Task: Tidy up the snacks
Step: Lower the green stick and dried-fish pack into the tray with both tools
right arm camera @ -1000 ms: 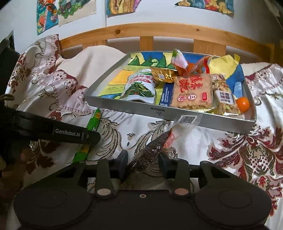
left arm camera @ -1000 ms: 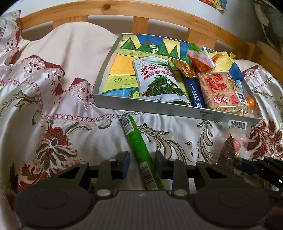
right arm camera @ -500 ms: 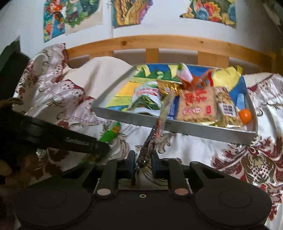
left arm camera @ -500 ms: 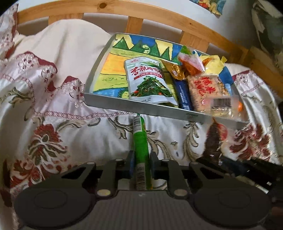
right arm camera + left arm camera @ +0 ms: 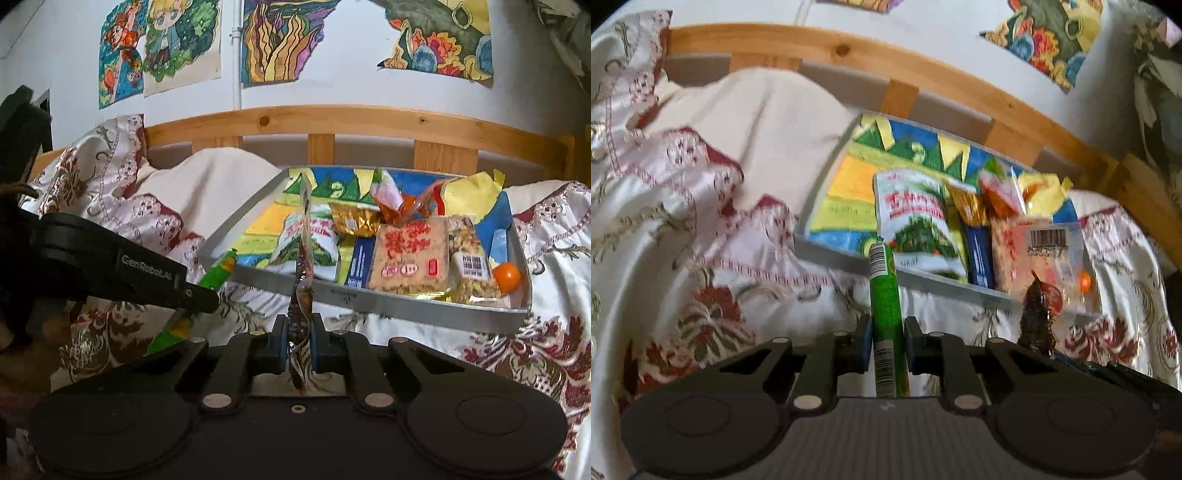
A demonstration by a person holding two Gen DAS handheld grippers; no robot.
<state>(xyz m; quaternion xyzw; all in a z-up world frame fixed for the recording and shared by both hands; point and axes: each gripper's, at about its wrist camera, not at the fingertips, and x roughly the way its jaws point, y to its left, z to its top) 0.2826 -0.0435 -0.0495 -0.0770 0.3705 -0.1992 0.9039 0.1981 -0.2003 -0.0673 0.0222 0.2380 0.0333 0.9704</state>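
Two snacks are held above the bed: a long green stick-shaped packet (image 5: pixel 884 295), clamped in the left claw (image 5: pixel 886 345), and a clear wrapper with a dark brown snack (image 5: pixel 301 295), pinched edge-on in the right claw (image 5: pixel 298 345), whose jaws have just been closing. Both point at the near rim of one grey rectangular tray (image 5: pixel 388 301) on the floral bedspread (image 5: pixel 535 354). The tray's right half is packed; its left half shows bare painted lining. Behind runs one wooden headboard (image 5: pixel 332 118).
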